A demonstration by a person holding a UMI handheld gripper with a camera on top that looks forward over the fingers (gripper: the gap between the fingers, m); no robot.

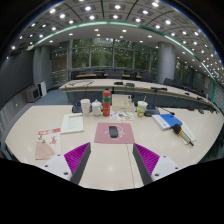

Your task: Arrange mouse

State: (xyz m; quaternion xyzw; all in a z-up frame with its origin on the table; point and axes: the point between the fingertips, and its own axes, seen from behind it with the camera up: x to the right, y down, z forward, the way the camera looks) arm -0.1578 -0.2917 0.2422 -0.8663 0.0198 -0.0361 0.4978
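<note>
A dark mouse (113, 131) lies on a pink mouse mat (114, 134) on the pale table (110, 165), a short way beyond my fingers and roughly centred between them. My gripper (112, 160) is open and empty, held above the bare table surface. Its two fingers show at either side, with the purple pads (76, 155) facing inward. Nothing stands between the fingers.
Behind the mat stand a red bottle (107, 102), two white cups (86, 105) and another cup (141, 107). Papers (73, 123) and a pink booklet (47, 143) lie to the left. A blue item (167, 121) and a pen lie to the right. Chairs line the far side.
</note>
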